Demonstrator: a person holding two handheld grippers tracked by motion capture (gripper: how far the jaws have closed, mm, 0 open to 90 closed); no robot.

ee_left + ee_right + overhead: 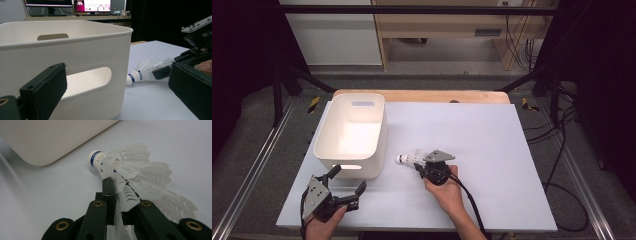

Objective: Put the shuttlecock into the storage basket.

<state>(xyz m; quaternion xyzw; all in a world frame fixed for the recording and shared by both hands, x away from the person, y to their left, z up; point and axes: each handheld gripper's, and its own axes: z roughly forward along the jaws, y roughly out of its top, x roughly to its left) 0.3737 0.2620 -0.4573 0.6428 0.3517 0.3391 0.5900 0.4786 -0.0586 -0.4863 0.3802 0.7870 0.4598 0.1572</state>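
- white feathers with a blue band round the cork: the shuttlecock [410, 158] lies on its side on the white table [492, 150], cork toward nine o'clock, just off the basket's near right corner.
- my right claw [421, 165] is pinched narrow on the skirt; in the right gripper view the jaws are nipped on one feathered edge of the shuttlecock [130, 173], not round the whole cone.
- to do this well i'd judge a light squeeze is enough; a harder one would crush the vanes. lift straight up before swinging toward ten o'clock, so the cork clears the rim of the white basket [324, 134].
- my left claw [346, 181] stands wide with nothing in it, at seven o'clock from the shuttlecock, facing the basket's handle slot.
- hard to tell: how deep the feathers sit between my pads, and whether the far side of the skirt is bent. the basket's floor is washed out by glare from above.
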